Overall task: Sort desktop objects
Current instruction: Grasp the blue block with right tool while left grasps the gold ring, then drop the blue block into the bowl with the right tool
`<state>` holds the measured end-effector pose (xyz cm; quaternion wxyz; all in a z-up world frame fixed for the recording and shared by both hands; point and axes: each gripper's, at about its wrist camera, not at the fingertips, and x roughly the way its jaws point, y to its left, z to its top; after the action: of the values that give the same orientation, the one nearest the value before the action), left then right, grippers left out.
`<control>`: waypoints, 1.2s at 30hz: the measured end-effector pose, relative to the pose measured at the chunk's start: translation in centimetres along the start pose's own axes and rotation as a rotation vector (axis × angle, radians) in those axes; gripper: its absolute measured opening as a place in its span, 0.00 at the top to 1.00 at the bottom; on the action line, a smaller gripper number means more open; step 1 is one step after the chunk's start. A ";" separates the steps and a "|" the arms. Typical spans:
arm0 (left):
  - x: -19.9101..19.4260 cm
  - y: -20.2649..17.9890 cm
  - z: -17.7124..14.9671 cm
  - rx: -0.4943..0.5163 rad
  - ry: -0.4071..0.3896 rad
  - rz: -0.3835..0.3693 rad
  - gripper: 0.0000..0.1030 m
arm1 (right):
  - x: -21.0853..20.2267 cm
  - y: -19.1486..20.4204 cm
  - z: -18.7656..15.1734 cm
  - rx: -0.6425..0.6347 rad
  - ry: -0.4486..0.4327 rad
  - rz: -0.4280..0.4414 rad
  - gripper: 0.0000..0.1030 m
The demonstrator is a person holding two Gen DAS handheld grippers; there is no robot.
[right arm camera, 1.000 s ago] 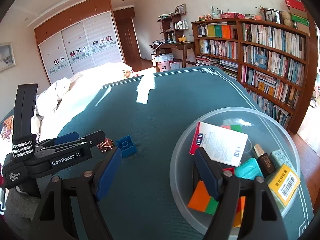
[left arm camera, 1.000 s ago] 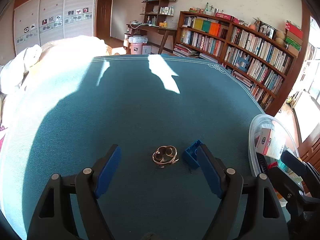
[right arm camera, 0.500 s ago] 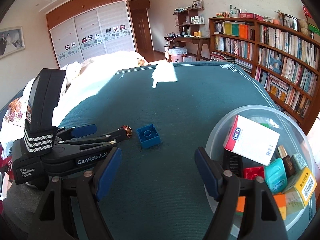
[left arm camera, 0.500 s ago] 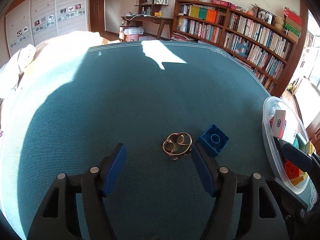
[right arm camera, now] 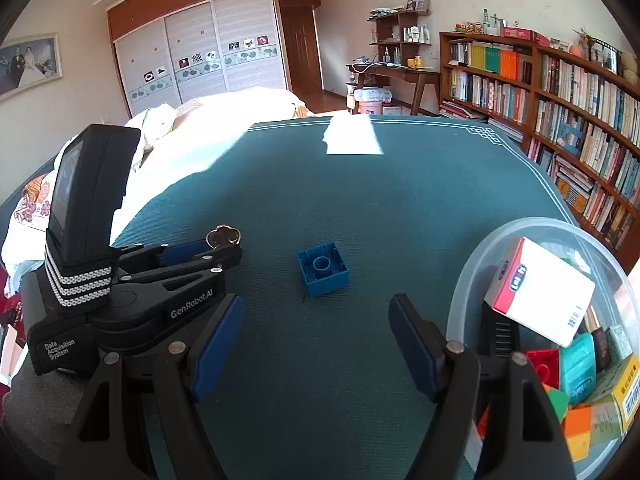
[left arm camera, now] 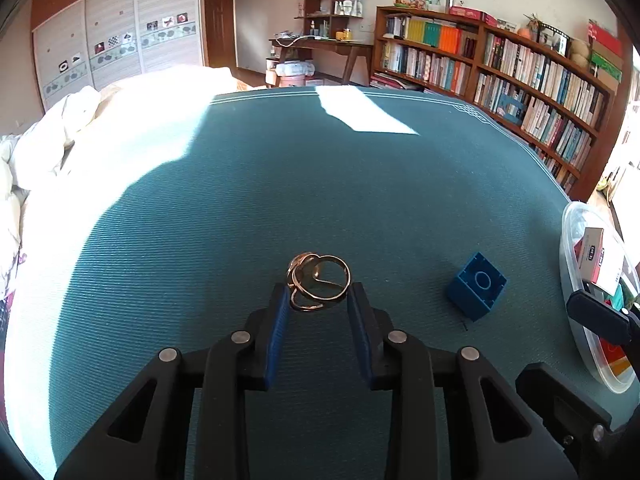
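Ring puzzle (left arm camera: 318, 286) pinched between left tongs (left arm camera: 319, 300) tips.

Bedroom, cream walls. White sliding wardrobe (right arm camera: 200, 52) on far wall, dark door (right arm camera: 302, 56) beside it. Wooden desk (right arm camera: 394, 76) further right, small shelf above. Long bookcase (right arm camera: 560, 112) along right wall. Sunlit white bedding (right arm camera: 224, 110) left. Framed photo (right arm camera: 28, 66) on left wall.

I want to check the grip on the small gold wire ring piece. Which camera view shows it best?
The left wrist view: the gold wire ring piece sits centred between the left gripper's closed-in blue pads, its loops clear. The right wrist view shows it only small and side-on at that gripper's tips.
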<state>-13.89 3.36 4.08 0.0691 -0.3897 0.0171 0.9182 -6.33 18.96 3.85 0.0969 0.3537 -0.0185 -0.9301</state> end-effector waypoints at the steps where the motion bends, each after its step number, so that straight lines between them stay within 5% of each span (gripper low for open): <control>1: -0.1 0.4 0.1 -0.015 -0.006 0.012 0.69 | 0.4 0.2 0.1 -0.011 0.008 0.001 0.26; 15: -0.7 2.3 -0.7 -0.069 -0.008 0.021 0.69 | 7.9 -1.1 2.1 -0.010 0.139 -0.061 0.45; 20: -0.7 2.1 -0.9 -0.064 0.001 0.015 0.69 | 7.5 -1.0 2.0 -0.032 0.130 -0.073 0.59; 36: -2.3 0.6 -0.2 -0.041 -0.013 -0.048 0.72 | -0.8 -2.3 2.3 0.063 -0.025 -0.043 0.60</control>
<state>-12.29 2.50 5.57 0.0831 -0.3854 -0.0116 0.9189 -7.66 21.33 5.81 0.0654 0.3451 -0.0415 -0.9354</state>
